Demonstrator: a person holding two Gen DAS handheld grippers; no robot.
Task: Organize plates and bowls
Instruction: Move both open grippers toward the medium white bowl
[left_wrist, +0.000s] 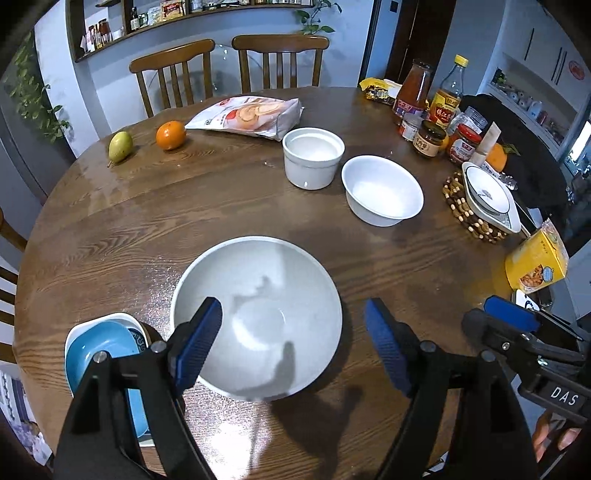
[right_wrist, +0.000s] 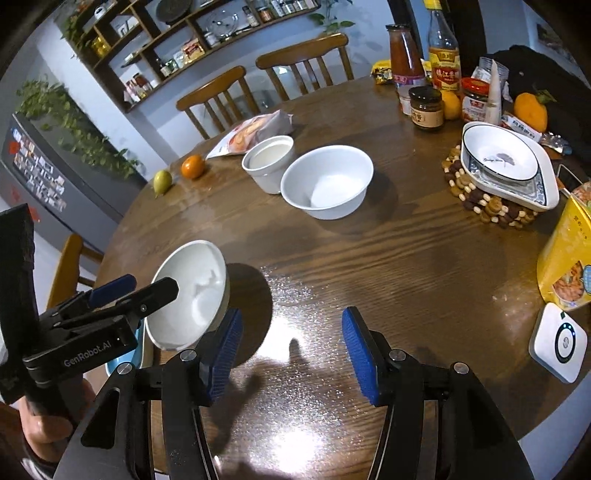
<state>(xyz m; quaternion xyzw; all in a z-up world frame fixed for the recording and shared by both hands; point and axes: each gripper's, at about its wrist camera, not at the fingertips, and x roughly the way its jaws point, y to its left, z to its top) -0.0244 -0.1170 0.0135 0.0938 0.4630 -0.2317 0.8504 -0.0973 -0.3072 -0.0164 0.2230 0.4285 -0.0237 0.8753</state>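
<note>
White bowls (left_wrist: 256, 317) (left_wrist: 382, 190) (left_wrist: 313, 157), three; blue dish (left_wrist: 99, 347), one.

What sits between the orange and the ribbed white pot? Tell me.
Only the snack bag's near corner intrudes there; otherwise bare table lies between the orange and the ribbed white pot, clearest from the left wrist.

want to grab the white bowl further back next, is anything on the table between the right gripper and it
Nothing visible is. In the right wrist view, bare table runs from the open right gripper up to the white bowl. The ribbed cup sits beside it on the left, off that line.
</note>
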